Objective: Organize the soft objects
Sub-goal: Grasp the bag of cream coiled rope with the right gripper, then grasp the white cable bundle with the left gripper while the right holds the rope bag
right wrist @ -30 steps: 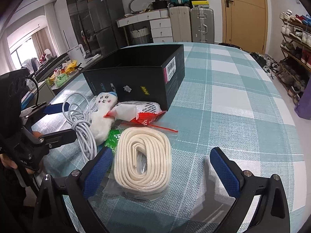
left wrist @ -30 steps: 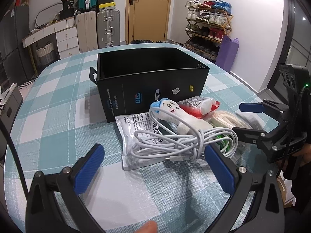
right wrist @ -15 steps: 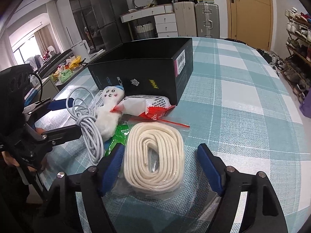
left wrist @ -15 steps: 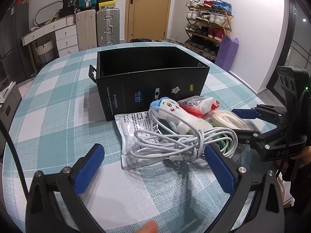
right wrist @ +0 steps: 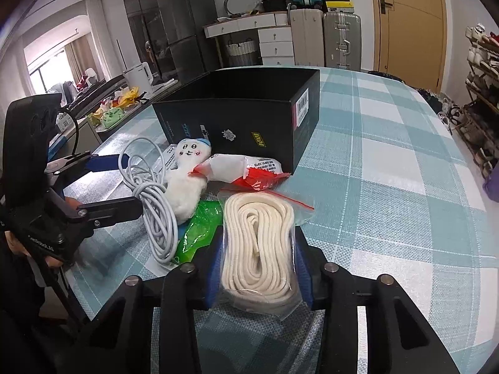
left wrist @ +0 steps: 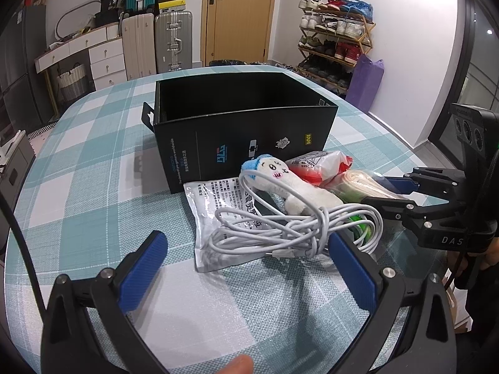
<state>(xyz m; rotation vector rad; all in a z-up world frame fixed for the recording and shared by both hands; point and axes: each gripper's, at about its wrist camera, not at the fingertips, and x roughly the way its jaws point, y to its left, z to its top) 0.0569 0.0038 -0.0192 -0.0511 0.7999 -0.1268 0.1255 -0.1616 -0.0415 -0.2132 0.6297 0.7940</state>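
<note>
A black open box (left wrist: 246, 124) (right wrist: 249, 115) stands on the checked table. In front of it lie a white plush doll (left wrist: 290, 184) (right wrist: 187, 180), a coiled white cable (left wrist: 296, 227) (right wrist: 152, 205), a red-and-white packet (left wrist: 318, 165) (right wrist: 249, 171), a flat printed pouch (left wrist: 215, 215), a green packet (right wrist: 199, 227) and a bagged coil of cream rope (right wrist: 259, 249) (left wrist: 365, 184). My right gripper (right wrist: 259, 258) (left wrist: 389, 193) is shut on the bagged rope. My left gripper (left wrist: 246, 265) (right wrist: 124, 184) is open and empty, just short of the cable.
The teal checked tablecloth (left wrist: 78, 168) covers a round table whose edge curves near both grippers. Suitcases (left wrist: 156, 43), a white drawer unit (left wrist: 103, 59), a door and a shoe rack (left wrist: 336, 43) stand behind. A purple bag (left wrist: 365, 84) stands by the rack.
My right gripper has moved forward over the bagged rope and closed on it. My left gripper stays open and nearly still.
</note>
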